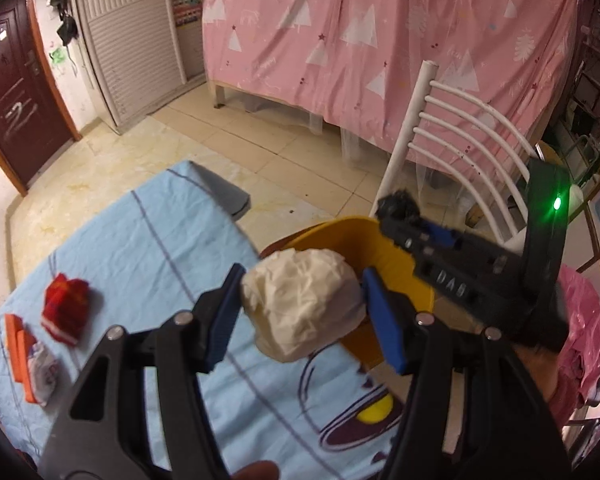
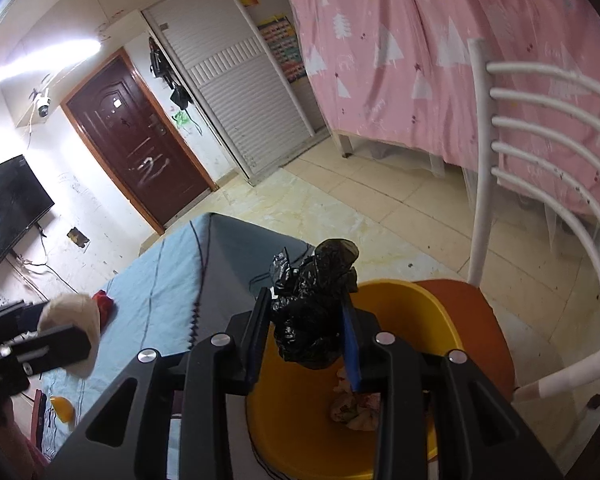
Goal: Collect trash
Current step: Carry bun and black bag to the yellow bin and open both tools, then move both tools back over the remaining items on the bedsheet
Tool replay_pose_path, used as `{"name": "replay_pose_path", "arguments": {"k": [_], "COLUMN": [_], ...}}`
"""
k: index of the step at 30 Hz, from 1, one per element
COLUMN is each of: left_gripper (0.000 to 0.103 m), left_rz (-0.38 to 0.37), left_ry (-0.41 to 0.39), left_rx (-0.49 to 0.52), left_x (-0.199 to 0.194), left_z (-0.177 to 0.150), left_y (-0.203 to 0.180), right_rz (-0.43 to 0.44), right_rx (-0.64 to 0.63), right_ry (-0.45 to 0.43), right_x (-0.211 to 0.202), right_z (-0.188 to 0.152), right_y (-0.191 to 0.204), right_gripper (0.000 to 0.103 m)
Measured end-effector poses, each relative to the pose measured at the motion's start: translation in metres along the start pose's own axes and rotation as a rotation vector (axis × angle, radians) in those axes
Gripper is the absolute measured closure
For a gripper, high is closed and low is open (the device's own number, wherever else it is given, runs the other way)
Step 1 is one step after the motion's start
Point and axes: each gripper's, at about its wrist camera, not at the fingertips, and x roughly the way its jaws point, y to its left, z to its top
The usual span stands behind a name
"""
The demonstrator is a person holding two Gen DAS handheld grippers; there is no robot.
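My left gripper (image 1: 300, 304) is shut on a crumpled white paper ball (image 1: 304, 300) and holds it above the table, just short of the yellow bin (image 1: 404, 276). My right gripper (image 2: 306, 334) is shut on a crumpled black plastic bag (image 2: 312, 312) and holds it over the yellow bin (image 2: 300, 420), which stands on an orange chair seat (image 2: 472, 320). Some crumpled trash (image 2: 352, 408) lies in the bin. The right gripper (image 1: 396, 216) shows in the left wrist view over the bin. The left gripper with the paper ball (image 2: 72, 316) shows at the left of the right wrist view.
A table with a light blue cloth (image 1: 140, 256) carries a red wrapper (image 1: 66, 308), orange packets (image 1: 18, 340) and a white crumpled wrapper (image 1: 44, 372). A white chair back (image 1: 460, 136) rises behind the bin. A pink-draped bed (image 1: 380, 40) stands beyond.
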Motion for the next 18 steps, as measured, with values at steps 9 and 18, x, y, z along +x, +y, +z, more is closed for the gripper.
{"name": "replay_pose_path", "arguments": {"k": [9, 18], "left_gripper": [0.045, 0.028], "left_rz": [-0.033, -0.065], "left_ry": [-0.006, -0.016], "left_rx": [-0.026, -0.086], "left_x": [0.016, 0.021], "left_z": [0.013, 0.016], "left_y": [-0.013, -0.006], "right_rz": [-0.033, -0.054], "right_rx": [0.016, 0.053], "right_ry": [0.046, 0.048], "right_x": [0.013, 0.013], "right_z": [-0.007, -0.008], "right_y": [-0.01, -0.026], "right_gripper": [0.057, 0.047]}}
